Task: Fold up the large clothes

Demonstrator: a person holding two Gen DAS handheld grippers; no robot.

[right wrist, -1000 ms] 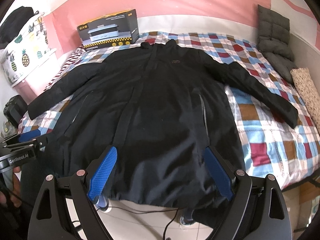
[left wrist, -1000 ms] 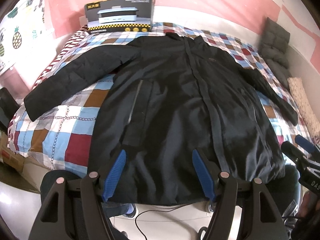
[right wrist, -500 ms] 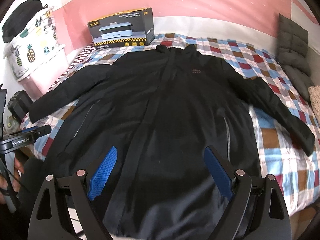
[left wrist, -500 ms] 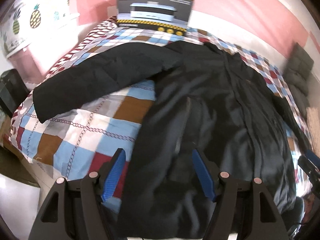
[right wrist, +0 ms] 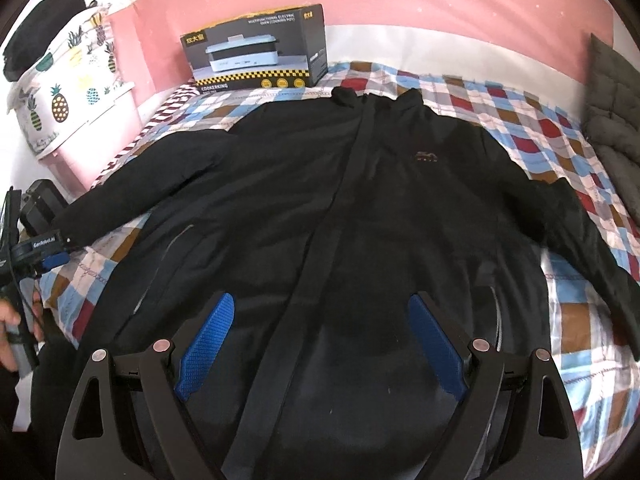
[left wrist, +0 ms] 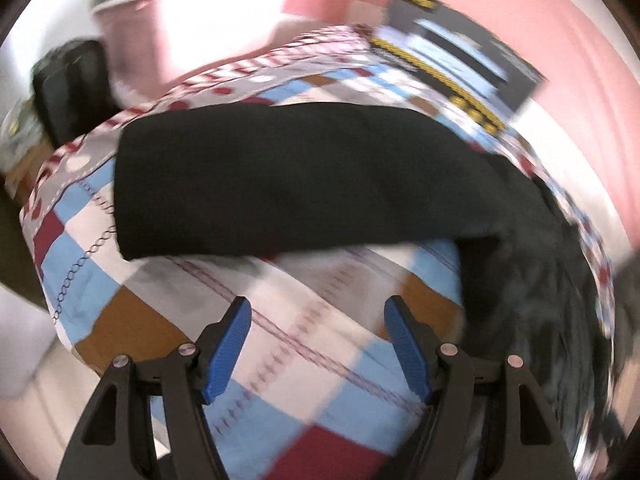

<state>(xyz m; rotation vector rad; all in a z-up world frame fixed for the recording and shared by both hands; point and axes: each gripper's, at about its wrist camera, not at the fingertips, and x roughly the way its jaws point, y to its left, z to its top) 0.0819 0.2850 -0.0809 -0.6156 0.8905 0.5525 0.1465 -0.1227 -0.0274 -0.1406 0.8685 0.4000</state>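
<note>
A large black jacket (right wrist: 360,208) lies spread flat, front up, on a checked bedspread (right wrist: 520,120), both sleeves out to the sides. In the left wrist view its left sleeve (left wrist: 288,180) lies across the bed just ahead of my left gripper (left wrist: 318,320), which is open and empty above the checked cover (left wrist: 304,320). My right gripper (right wrist: 320,320) is open and empty over the jacket's lower front. The left gripper also shows in the right wrist view (right wrist: 44,252) at the bed's left edge, near the sleeve cuff.
A black appliance box (right wrist: 256,56) stands at the head of the bed, against a pink wall. A pineapple-print cloth (right wrist: 64,92) covers something on the left. Grey cushions (right wrist: 612,120) lie at the right. A black bag (left wrist: 68,88) sits left of the bed.
My left gripper has swung left from the jacket's hem toward the left sleeve; its view is blurred by motion. My right gripper has moved forward over the jacket.
</note>
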